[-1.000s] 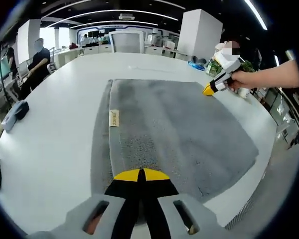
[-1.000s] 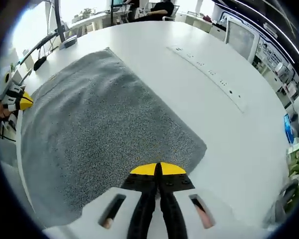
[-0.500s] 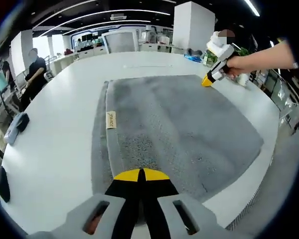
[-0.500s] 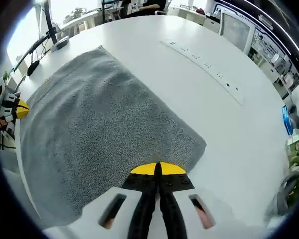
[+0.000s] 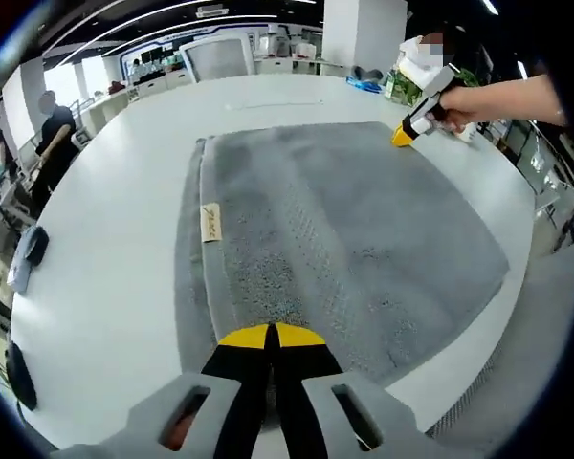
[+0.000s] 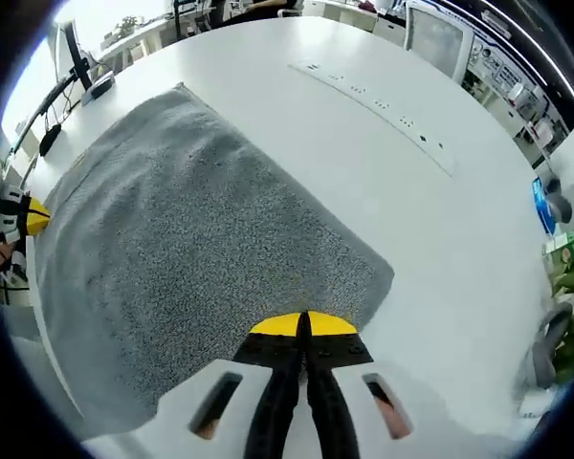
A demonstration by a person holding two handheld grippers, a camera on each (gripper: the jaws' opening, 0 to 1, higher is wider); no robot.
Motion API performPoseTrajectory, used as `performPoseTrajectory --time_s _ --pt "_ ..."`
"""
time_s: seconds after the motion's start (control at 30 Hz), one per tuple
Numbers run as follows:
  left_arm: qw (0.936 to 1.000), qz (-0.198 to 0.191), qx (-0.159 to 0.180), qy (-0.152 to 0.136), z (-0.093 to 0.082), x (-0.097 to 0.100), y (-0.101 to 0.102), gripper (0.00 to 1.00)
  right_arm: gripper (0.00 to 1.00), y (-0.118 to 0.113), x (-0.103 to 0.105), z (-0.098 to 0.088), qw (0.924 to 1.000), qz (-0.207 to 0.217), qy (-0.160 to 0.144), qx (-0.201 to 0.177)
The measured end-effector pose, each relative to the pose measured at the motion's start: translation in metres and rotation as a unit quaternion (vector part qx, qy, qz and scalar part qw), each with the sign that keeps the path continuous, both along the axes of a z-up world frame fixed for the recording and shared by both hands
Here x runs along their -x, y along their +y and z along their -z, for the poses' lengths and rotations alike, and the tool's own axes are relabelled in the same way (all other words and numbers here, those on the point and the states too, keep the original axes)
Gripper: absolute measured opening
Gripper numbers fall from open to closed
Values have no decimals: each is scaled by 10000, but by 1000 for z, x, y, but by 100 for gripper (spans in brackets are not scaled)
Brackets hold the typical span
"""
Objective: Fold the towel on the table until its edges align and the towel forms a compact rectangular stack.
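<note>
towel [image 5: 344, 239] lies folded once on the white bench [image 5: 105, 249]; left hand-held gripper [image 5: 270, 335] and right hand-held gripper [image 6: 301, 324], jaws together, apparently pinch adjacent corners. next: carry them across evenly.

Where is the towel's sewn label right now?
In the left gripper view the label sits on the towel along its left folded edge, up-left of the left gripper.

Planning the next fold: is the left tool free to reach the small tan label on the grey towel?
Probably yes: the left tool sits shut at the grey towel's near edge, and nothing lies between it and the small tan label.
</note>
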State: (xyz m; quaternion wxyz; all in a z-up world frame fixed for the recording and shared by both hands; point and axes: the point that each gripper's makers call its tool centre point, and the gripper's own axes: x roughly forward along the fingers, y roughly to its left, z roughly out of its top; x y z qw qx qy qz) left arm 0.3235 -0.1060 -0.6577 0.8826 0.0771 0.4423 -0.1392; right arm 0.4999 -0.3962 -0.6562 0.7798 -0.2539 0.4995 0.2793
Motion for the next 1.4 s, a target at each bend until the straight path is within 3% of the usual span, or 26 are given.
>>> performPoseTrajectory --time_s 0.17,0.77,1.17,1.4 --pt "9998 118 -107 135 0 -3 -2 0 0 -9 3 2 9997 -150 -70 193" --pt "9976 475 -24 512 1 -17 -9 1 0 -40 24 7 9990 445 -20 -101" --pt "9936 810 -621 489 2 -27 -14 1 0 -54 38 7 9969 756 -71 -194" --pt "9954 703 -363 543 1 -34 -12 1 0 -56 45 7 9968 748 -292 -48"
